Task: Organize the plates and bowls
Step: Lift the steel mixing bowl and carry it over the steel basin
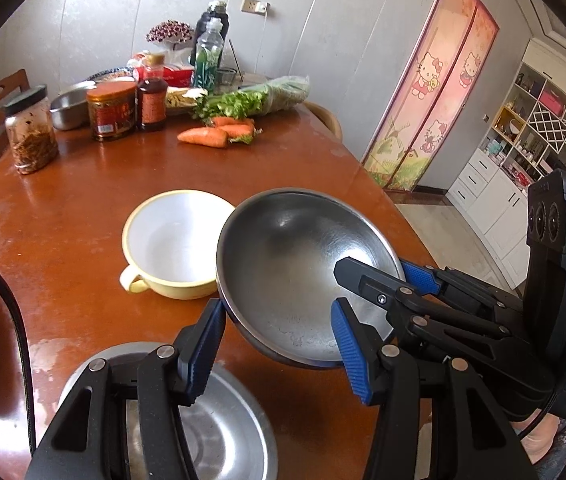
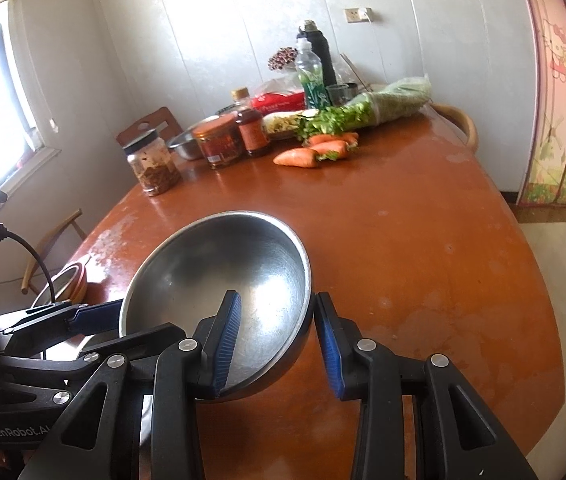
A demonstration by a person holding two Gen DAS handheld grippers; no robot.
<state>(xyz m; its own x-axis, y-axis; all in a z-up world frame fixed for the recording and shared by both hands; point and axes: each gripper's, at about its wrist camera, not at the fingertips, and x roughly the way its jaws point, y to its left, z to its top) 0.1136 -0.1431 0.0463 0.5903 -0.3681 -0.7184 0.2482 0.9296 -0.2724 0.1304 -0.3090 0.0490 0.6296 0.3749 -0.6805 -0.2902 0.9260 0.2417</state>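
A shallow steel bowl (image 1: 291, 248) hangs tilted above the brown table (image 1: 83, 184), held from two sides. My left gripper (image 1: 277, 312) is shut on its near left rim, one blue pad outside and the other inside. My right gripper (image 1: 375, 270) pinches the right rim. In the right wrist view the same steel bowl (image 2: 223, 256) has its rim between the pads of my right gripper (image 2: 277, 298). A cream bowl with a handle (image 1: 175, 240) sits on the table just behind it. A second steel bowl (image 1: 223, 432) lies under my left gripper.
Jars (image 1: 111, 110), bottles (image 1: 209, 60), carrots (image 1: 207, 136), bagged greens (image 1: 259, 98) and a small steel bowl (image 1: 69, 110) crowd the table's far end. A brown-rimmed dish (image 2: 69, 280) sits at the near left. Chairs (image 2: 151, 124) stand around; the table edge (image 2: 539, 280) curves off at the right.
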